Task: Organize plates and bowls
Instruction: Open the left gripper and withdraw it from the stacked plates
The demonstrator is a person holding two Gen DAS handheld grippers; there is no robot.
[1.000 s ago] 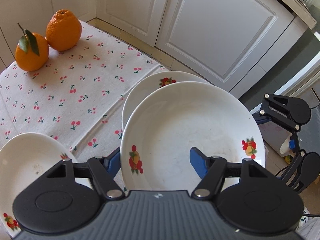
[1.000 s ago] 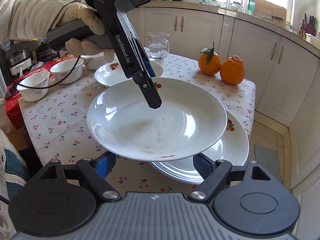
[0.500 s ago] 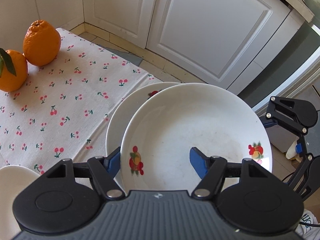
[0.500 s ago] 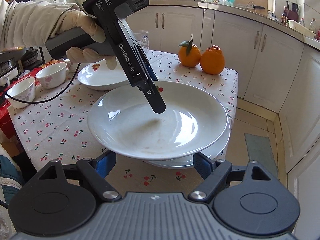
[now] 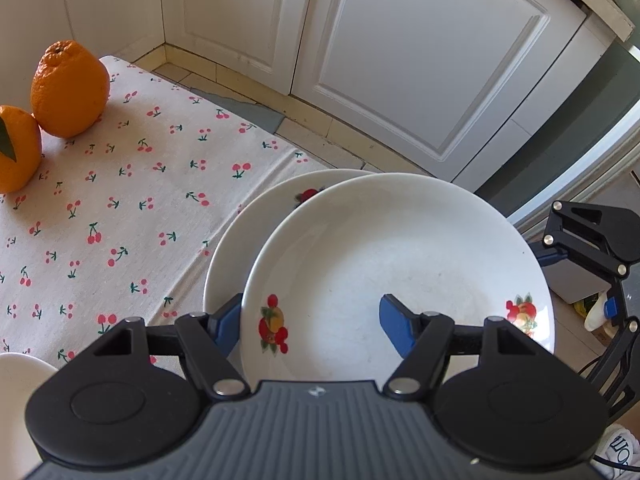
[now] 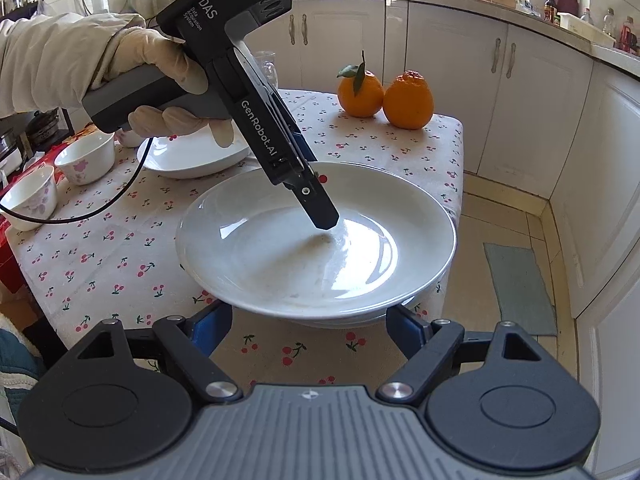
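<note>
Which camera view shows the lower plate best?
The left wrist view: the lower plate shows a broad crescent with a fruit motif beside the held plate. The right wrist view shows only a rim sliver.

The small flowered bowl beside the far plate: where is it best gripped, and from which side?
Probably its rim, from above: the small bowl stands upright and open, so one finger fits inside the thin wall, one outside.
</note>
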